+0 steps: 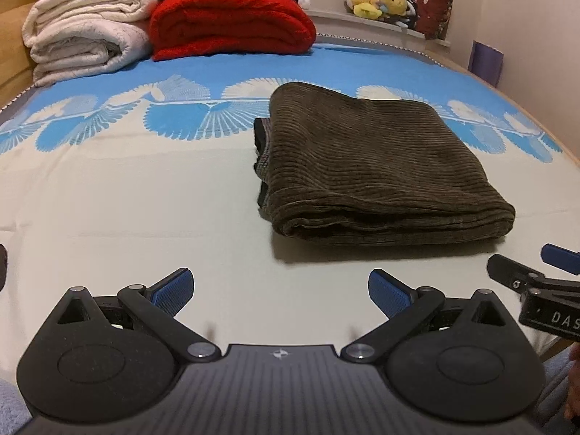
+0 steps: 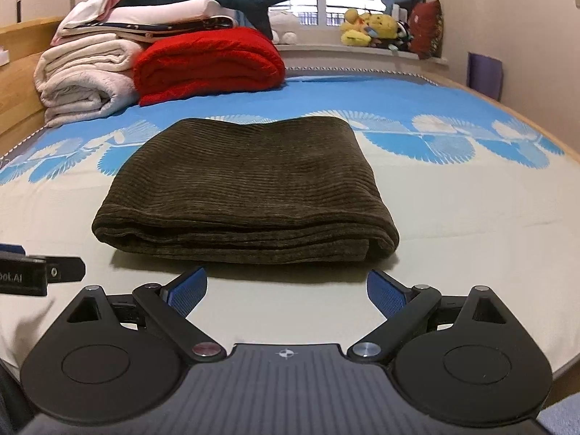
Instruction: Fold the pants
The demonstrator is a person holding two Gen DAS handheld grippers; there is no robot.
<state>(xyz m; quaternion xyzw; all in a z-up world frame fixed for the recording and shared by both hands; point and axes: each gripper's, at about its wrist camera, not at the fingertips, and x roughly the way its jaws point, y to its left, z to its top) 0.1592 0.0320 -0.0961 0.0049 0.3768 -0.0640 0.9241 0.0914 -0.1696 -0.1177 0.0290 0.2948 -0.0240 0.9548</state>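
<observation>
Dark olive corduroy pants (image 1: 373, 166) lie folded into a thick rectangle on the bed, straight ahead in the right wrist view (image 2: 246, 188) and ahead to the right in the left wrist view. My left gripper (image 1: 281, 293) is open over bare sheet, short of the pants and to their left. My right gripper (image 2: 286, 295) is open just in front of the folded near edge, nothing between its blue pads (image 2: 386, 297). Each view catches part of the other gripper at its side edge.
The bed sheet (image 1: 127, 199) is cream near me and blue with white fan patterns farther off. Folded cream blankets (image 1: 83, 36) and a red blanket (image 1: 232, 21) are stacked at the far left. Plush toys (image 2: 369, 29) sit on the windowsill. A wooden bed frame (image 2: 18, 83) runs along the left.
</observation>
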